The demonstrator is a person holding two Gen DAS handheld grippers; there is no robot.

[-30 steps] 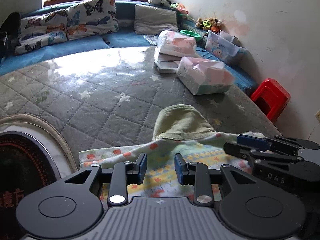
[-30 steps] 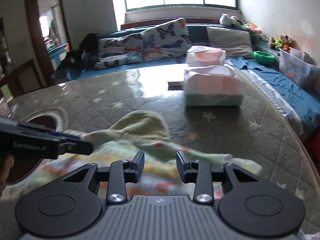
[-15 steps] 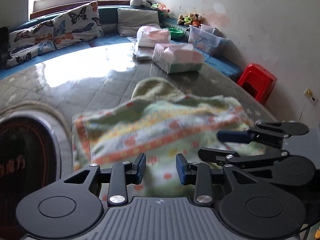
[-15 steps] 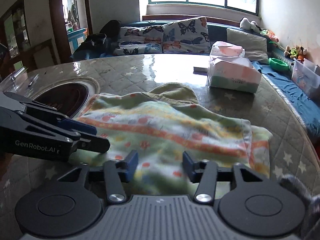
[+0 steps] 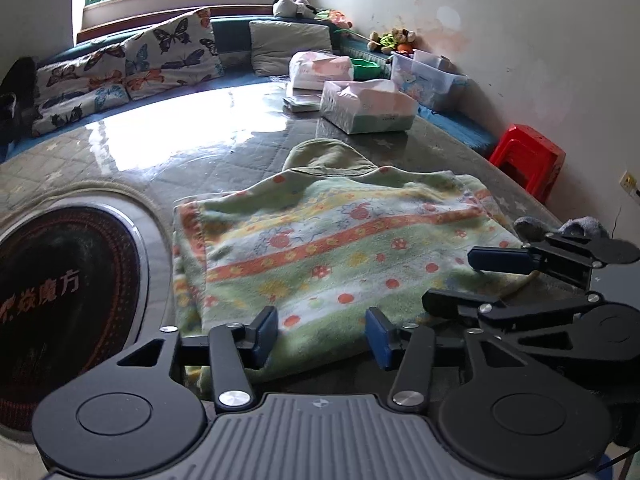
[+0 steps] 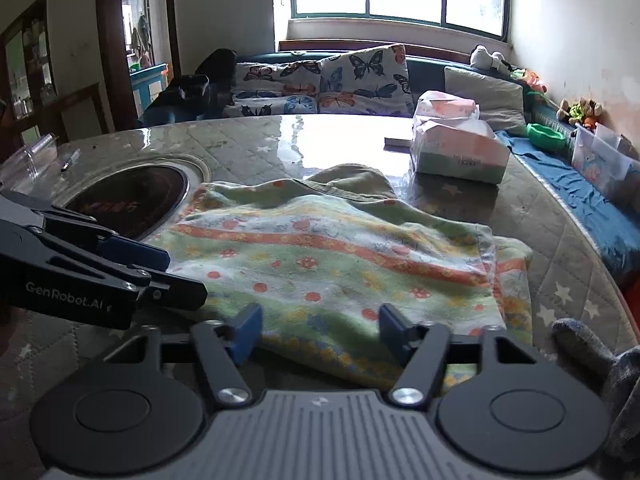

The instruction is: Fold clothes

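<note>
Terry-like, soft and light, the garment (image 5: 332, 248) beside the tissue box (image 5: 368, 108) is best pinched at its near hem, over which both tongs, left (image 5: 322, 330) and right (image 6: 320, 330), are held wide and empty.

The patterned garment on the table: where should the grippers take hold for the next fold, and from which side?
Probably the near hem of the patterned garment, approached low from the table's near edge. That hem lies free just ahead of the open left gripper and right gripper, while the far side ends in the bulky olive hood.
</note>
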